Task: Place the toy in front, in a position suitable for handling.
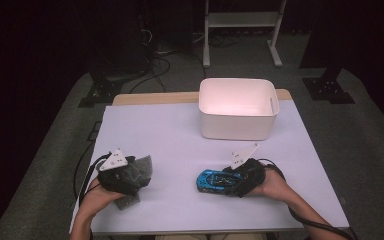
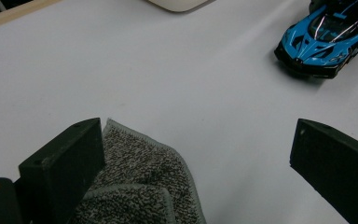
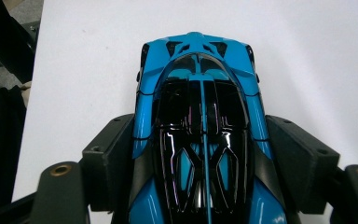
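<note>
Toy car (image 3: 200,140) clamped between right tongs (image 3: 200,158); left tongs (image 2: 196,158) wide open.

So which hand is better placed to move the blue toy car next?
Right. The right gripper has its jaws pressed against both sides of the blue toy car. The left gripper stands open by the grey cloth, apart from the car.

Your high view looks forward and down over the table (image 1: 180,135); both gripper views sit low and close, the left one sharing the blue toy car (image 2: 328,37) at upper right.
</note>
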Action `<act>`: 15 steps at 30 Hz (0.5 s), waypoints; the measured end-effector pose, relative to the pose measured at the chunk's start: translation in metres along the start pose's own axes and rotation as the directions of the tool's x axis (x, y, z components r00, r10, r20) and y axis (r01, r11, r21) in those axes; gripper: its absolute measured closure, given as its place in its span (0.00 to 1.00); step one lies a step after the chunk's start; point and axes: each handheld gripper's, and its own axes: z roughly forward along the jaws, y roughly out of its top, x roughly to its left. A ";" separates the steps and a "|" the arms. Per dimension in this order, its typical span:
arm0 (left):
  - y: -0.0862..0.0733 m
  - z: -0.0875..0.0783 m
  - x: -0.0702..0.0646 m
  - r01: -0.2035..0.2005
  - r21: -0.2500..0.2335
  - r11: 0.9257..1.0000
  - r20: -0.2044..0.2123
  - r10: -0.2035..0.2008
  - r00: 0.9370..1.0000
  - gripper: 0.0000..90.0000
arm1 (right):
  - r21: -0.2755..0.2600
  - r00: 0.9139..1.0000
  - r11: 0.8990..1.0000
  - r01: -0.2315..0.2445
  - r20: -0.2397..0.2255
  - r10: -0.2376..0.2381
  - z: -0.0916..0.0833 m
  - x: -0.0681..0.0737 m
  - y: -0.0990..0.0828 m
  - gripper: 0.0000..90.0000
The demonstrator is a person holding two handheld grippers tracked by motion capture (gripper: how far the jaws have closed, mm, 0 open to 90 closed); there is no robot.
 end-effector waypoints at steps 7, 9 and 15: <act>0.000 0.000 0.000 -0.004 0.002 1.000 0.001 0.004 1.000 0.02 | -0.001 1.000 1.000 0.013 0.010 -0.013 0.008 0.002 -0.010 0.29; 0.000 0.000 0.000 -0.004 0.003 1.000 -0.001 0.004 1.000 0.02 | 0.013 0.999 0.999 0.032 0.023 -0.032 0.009 0.003 -0.011 0.29; -0.001 -0.002 0.001 -0.005 0.006 1.000 -0.009 0.005 1.000 0.03 | 0.030 1.000 1.000 0.007 0.006 -0.008 0.015 0.002 -0.013 0.24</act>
